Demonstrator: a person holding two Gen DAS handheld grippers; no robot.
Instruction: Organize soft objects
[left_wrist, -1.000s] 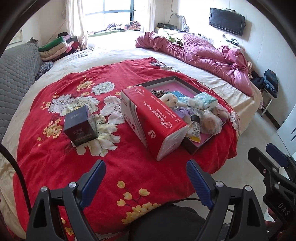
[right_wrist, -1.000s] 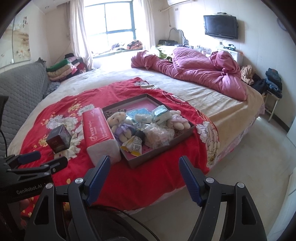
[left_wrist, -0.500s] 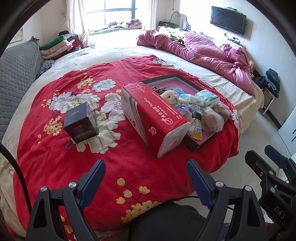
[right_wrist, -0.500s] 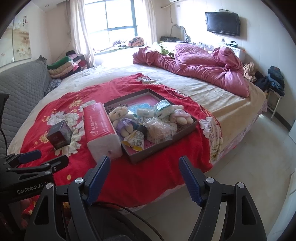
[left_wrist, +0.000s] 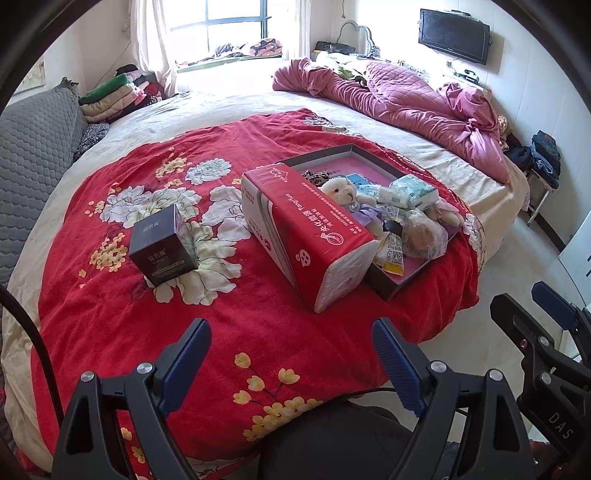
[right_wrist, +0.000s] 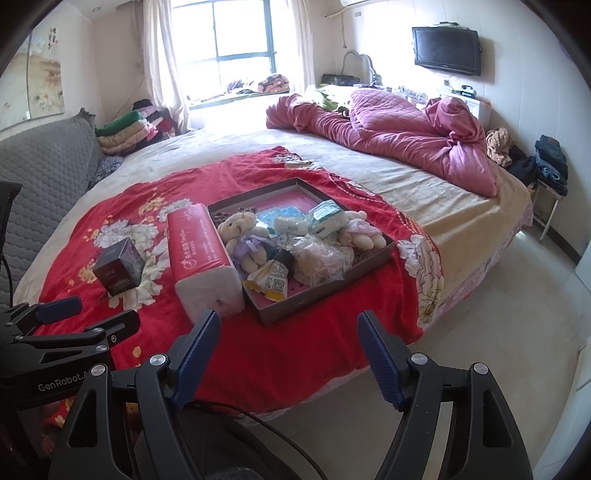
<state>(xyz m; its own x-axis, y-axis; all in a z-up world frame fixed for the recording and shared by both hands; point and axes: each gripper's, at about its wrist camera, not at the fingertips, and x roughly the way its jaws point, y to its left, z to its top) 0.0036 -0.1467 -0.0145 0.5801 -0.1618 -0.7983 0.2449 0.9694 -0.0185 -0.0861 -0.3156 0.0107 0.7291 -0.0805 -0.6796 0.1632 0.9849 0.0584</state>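
A dark tray (right_wrist: 328, 293) with a pink floor lies on the red floral blanket (left_wrist: 110, 314). In it are a cream teddy bear (right_wrist: 245, 238), a second small plush (right_wrist: 360, 234), tissue packs (right_wrist: 327, 218), a clear crumpled bag (right_wrist: 319, 258) and a snack packet (right_wrist: 271, 280). A long red tissue package (left_wrist: 306, 236) lies against the tray's left side. My left gripper (left_wrist: 291, 365) is open and empty, short of the package. My right gripper (right_wrist: 288, 354) is open and empty, in front of the tray near the bed's edge.
A dark square box (left_wrist: 160, 245) stands on the blanket left of the package. A crumpled pink quilt (right_wrist: 399, 140) lies at the far right of the bed. A grey padded headboard (left_wrist: 29, 162) is at left. Folded clothes (right_wrist: 125, 134) are stacked by the window. Bare floor (right_wrist: 498, 332) lies right of the bed.
Both grippers have moved forward toward the bed, so the tray and package look nearer. Both stay open and empty. Nothing on the bed has moved.
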